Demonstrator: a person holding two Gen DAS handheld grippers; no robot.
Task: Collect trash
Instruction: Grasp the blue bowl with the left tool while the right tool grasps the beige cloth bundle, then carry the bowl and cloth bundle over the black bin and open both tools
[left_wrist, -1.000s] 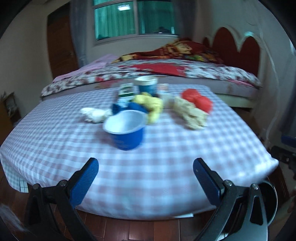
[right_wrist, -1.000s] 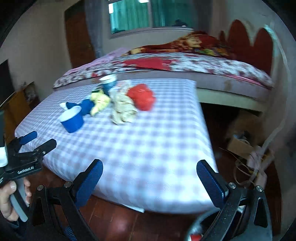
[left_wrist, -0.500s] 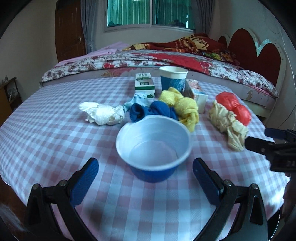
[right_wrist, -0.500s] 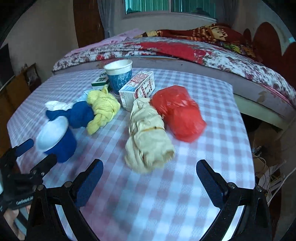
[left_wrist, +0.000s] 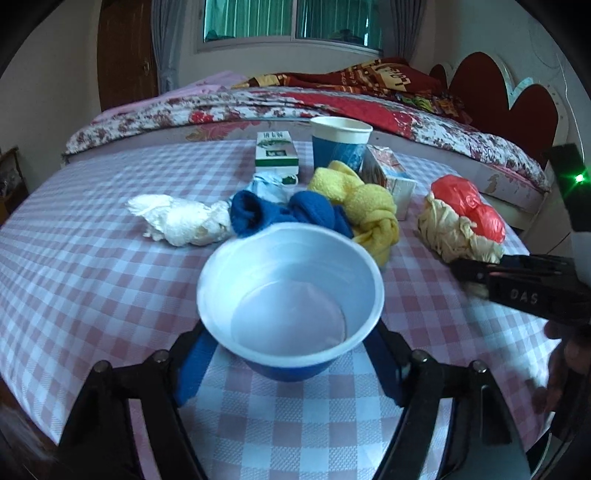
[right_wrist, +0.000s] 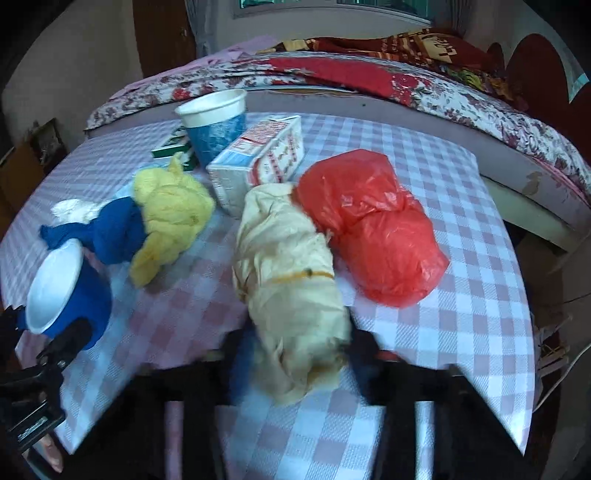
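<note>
A blue paper bowl (left_wrist: 290, 306) with a white inside stands on the checked table; my left gripper (left_wrist: 288, 363) is shut on its lower wall. The bowl also shows at the left of the right wrist view (right_wrist: 64, 295). My right gripper (right_wrist: 299, 354) is closed around the near end of a cream plastic bag bundle (right_wrist: 291, 273), blurred by motion. A red plastic bag (right_wrist: 373, 229) lies against the bundle's right side.
Behind lie a yellow cloth (left_wrist: 364, 206), a blue cloth (left_wrist: 288, 214), a crumpled white tissue (left_wrist: 181, 219), a green box (left_wrist: 276, 153), a blue paper cup (left_wrist: 340, 142) and a milk carton (right_wrist: 258, 158). A bed (left_wrist: 332, 99) stands behind the table.
Both grippers moved forward over the table and closed: the left on the blue bowl, the right on the cream bag bundle.
</note>
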